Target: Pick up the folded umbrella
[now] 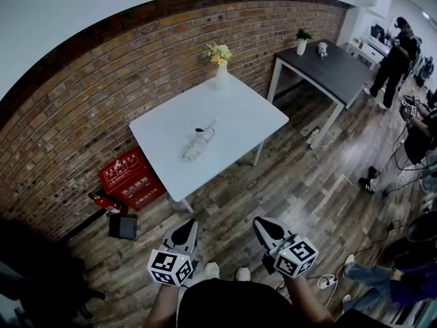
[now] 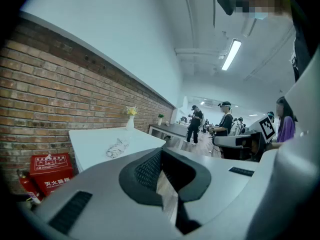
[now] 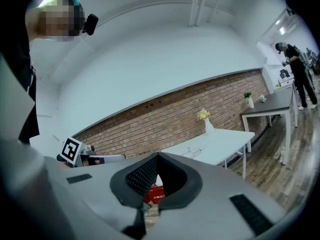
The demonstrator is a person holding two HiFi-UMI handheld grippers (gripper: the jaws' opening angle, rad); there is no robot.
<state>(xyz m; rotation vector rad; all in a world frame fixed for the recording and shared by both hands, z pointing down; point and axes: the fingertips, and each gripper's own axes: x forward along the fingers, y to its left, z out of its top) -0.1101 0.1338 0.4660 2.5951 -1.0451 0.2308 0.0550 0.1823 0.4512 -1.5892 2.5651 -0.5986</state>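
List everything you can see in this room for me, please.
folded umbrella: one, pale, black handle, on the white table
white table: one, white, by the brick wall
vase of flowers: one, white, yellow blooms, table's far corner
dark table: one, dark grey, right, holds potted plant
red box: one, red, floor by wall
bystanders: several, dark clothes, right side
left gripper: one, grey, shut, empty, foreground
right gripper: one, grey, shut, empty, foreground

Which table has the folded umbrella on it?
The white table, the nearer one. The folded umbrella lies on it; the dark table has no umbrella.
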